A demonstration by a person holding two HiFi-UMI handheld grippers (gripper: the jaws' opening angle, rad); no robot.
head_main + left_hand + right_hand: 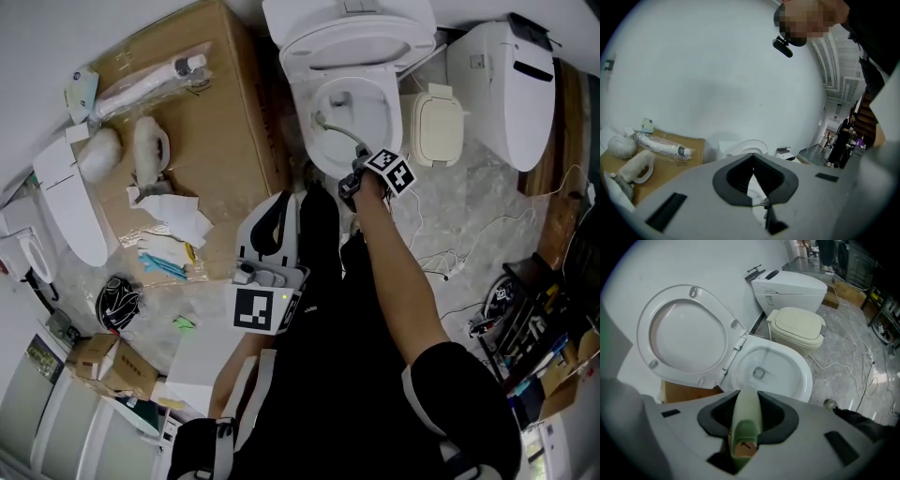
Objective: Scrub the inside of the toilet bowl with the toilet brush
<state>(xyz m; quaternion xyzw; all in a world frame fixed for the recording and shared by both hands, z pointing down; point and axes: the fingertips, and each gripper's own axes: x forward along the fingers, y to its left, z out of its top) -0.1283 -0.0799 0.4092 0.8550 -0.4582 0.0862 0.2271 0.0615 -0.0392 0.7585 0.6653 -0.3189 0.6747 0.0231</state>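
The white toilet stands with its lid up, and its bowl [361, 112] [780, 369] is open in front of me. A pale green toilet brush [337, 131] reaches down into the bowl. My right gripper [361, 176] [746, 406] hangs over the bowl's front rim, shut on the brush's green handle [746, 420]. In the right gripper view the brush head is hidden behind the handle. My left gripper [272, 225] [753, 174] is held back near my body, pointing at the wall, shut and with nothing in it.
A big cardboard box [202, 112] with wrapped parts and paper stands left of the toilet. A small beige lidded bin [439, 127] and a second white toilet [511, 80] are to the right. Cables [450, 258] trail over the marble floor. A tool rack [534, 328] is at far right.
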